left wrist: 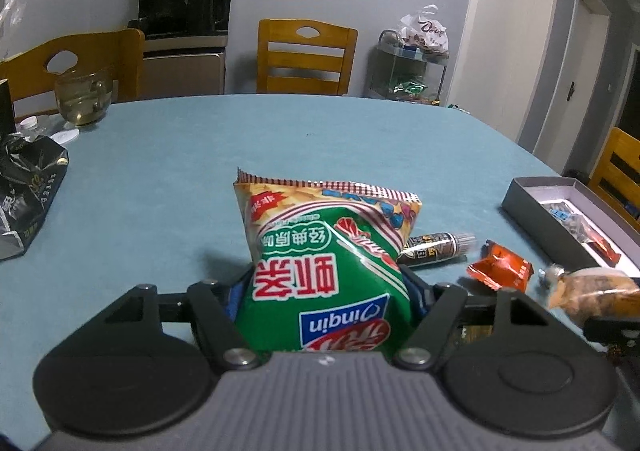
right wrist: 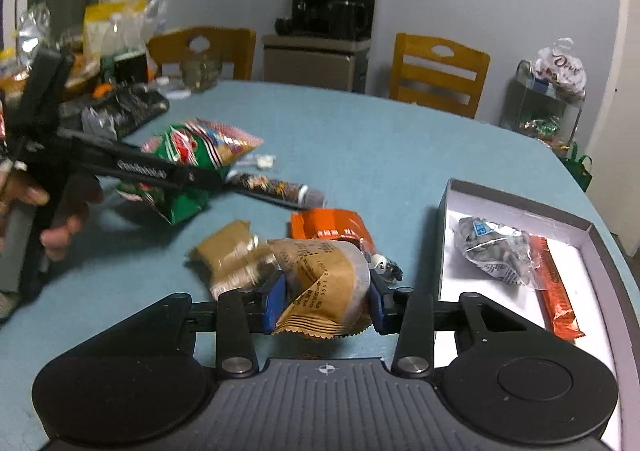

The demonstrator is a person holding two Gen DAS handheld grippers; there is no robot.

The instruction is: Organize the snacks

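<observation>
A green and red chips bag (left wrist: 320, 251) stands between the blue pads of my left gripper (left wrist: 324, 283), which is shut on its lower half. The right wrist view shows that bag (right wrist: 192, 147) held off the blue table. My right gripper (right wrist: 328, 303) is shut on a brown snack packet (right wrist: 324, 279), just left of the grey box (right wrist: 520, 195). The box holds a clear packet of seeds (right wrist: 492, 251) and an orange bar (right wrist: 556, 291). On the table lie an orange packet (right wrist: 328, 227), a second brown packet (right wrist: 232, 255) and a dark tube-shaped packet (right wrist: 276, 187).
A black bag (left wrist: 28, 187) and a glass cup (left wrist: 84, 99) sit at the table's far left. Wooden chairs (left wrist: 306, 55) stand behind the table. A person's hand (right wrist: 24, 191) grips the left tool. More bags (right wrist: 116, 23) crowd the back left corner.
</observation>
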